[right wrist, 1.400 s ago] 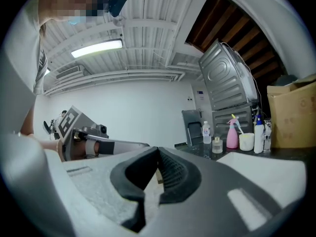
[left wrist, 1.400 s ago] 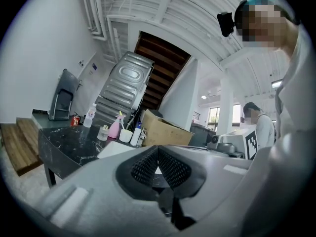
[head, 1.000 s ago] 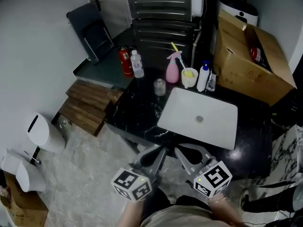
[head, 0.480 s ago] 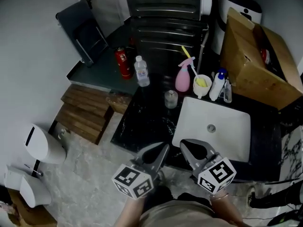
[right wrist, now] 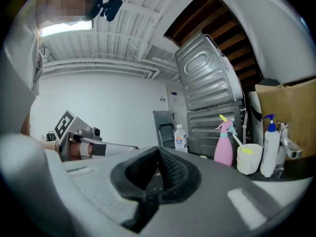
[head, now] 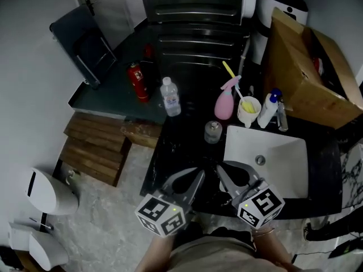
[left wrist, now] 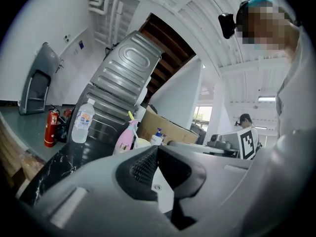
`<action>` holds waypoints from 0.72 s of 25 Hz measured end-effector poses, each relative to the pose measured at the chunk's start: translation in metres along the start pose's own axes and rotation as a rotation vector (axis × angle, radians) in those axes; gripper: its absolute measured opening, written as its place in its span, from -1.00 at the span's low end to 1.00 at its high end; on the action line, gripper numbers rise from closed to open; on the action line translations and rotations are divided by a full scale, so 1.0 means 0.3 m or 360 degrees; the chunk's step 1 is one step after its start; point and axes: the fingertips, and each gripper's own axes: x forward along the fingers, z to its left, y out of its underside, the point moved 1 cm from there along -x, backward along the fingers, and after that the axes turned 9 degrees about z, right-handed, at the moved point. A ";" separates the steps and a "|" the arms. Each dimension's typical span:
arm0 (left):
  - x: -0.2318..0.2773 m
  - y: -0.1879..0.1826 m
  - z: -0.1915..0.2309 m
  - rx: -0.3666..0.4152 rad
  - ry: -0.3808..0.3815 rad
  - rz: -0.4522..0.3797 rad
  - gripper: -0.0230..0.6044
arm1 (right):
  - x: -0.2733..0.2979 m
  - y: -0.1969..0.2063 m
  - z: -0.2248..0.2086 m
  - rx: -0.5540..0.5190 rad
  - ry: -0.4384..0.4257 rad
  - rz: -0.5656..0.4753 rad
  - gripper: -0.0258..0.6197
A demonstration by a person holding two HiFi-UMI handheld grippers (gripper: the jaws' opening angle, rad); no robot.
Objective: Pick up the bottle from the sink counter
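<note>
The left hand-held gripper (head: 198, 176) and right hand-held gripper (head: 220, 170) are hovering closed tight, holding nothing. Pushing in unopened would be risking toppling the clear bottle (head: 169, 97) along the counter (head: 176, 152).

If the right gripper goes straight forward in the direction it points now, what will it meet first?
Most likely the clear water bottle, which stands slightly right of the line of the shut right gripper. It might pass it and reach the folded chair behind; depth is unclear.
</note>
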 end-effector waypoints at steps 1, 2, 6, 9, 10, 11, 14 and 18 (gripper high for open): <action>0.009 -0.004 0.014 0.0000 0.0018 0.0007 -0.91 | 0.018 -0.011 -0.002 -0.0001 0.0006 -0.0012 -0.92; 0.017 -0.007 0.025 0.0000 0.0039 0.0014 -0.91 | 0.034 -0.024 -0.003 -0.0003 0.0011 -0.0026 -0.92; 0.043 -0.017 0.063 0.0010 0.0113 0.0047 -0.91 | 0.086 -0.061 -0.003 -0.0013 0.0040 -0.0060 -0.92; 0.053 -0.030 0.089 0.0014 0.0144 0.0050 -0.91 | 0.109 -0.061 -0.014 -0.0004 0.0077 -0.0053 -0.91; 0.053 -0.033 0.097 0.0011 0.0150 0.0048 -0.91 | 0.116 -0.057 -0.017 0.0002 0.0085 -0.0045 -0.92; 0.052 -0.032 0.107 0.0005 0.0154 0.0047 -0.91 | 0.124 -0.051 -0.019 0.0008 0.0089 -0.0035 -0.92; 0.051 -0.020 0.132 -0.0025 0.0163 0.0054 -0.91 | 0.146 -0.029 -0.023 0.0013 0.0101 0.0008 -0.91; 0.053 -0.009 0.145 -0.0064 0.0183 0.0063 -0.91 | 0.164 -0.003 -0.031 0.0021 0.0120 0.0073 -0.91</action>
